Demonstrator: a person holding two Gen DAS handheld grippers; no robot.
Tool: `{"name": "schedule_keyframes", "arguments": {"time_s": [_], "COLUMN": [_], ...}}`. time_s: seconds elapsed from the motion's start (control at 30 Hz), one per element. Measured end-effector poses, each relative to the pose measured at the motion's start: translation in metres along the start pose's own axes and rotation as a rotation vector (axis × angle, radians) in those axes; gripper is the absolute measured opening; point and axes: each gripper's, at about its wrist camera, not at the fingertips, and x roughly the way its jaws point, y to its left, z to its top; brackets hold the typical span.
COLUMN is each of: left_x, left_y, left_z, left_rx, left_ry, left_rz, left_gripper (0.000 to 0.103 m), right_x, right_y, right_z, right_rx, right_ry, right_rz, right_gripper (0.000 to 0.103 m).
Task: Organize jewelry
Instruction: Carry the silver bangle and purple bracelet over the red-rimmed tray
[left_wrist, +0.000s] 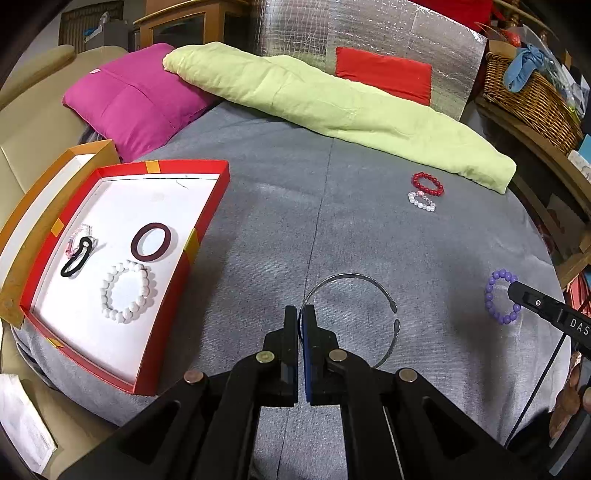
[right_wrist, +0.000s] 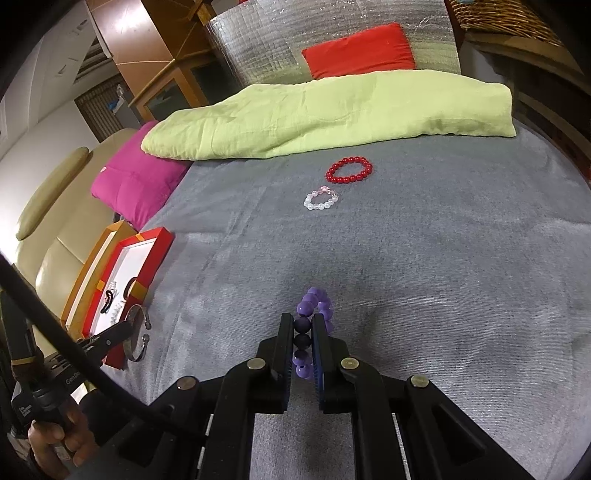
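Observation:
My left gripper (left_wrist: 302, 314) is shut on the rim of a silver open bangle (left_wrist: 362, 278) lying on the grey blanket (left_wrist: 332, 229). My right gripper (right_wrist: 303, 325) is shut on a purple bead bracelet (right_wrist: 314, 301), also seen in the left wrist view (left_wrist: 496, 299). A red tray (left_wrist: 207, 206) at the left holds a white bead bracelet (left_wrist: 127, 295), a dark maroon ring band (left_wrist: 151, 242), a black hair tie (left_wrist: 75, 258) and a pink clear piece (left_wrist: 75, 236). A red bead bracelet (right_wrist: 349, 170) and a clear bead bracelet (right_wrist: 320, 199) lie farther back.
A lime green folded blanket (left_wrist: 332, 107), a magenta cushion (left_wrist: 136, 99) and a red cushion (left_wrist: 384, 74) line the far side. An orange box lid (left_wrist: 37, 192) sits under the tray. A wicker basket (left_wrist: 532, 96) stands at the right. A beige sofa arm (right_wrist: 55, 184) is at the left.

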Motion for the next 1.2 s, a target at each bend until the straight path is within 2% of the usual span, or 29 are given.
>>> {"name": "schedule_keyframes", "arguments": {"time_s": [0.53,1.2], "left_x": [0.008,0.014], "left_y": [0.012,-0.002], "left_z": [-0.002,-0.007], "left_rx": [-0.021,0.012], "left_ry": [0.008,0.016], "left_rz": [-0.01,0.0], "left_gripper": [0.002,0.002], "right_x": [0.012,0.007], "right_y": [0.008,0.013], "right_z": [-0.003,-0.003], "right_rx": [-0.032,-0.05], "right_ry": [0.018,-0.004], "right_rz": [-0.013,0.026], "right_gripper": [0.01,0.01]}}
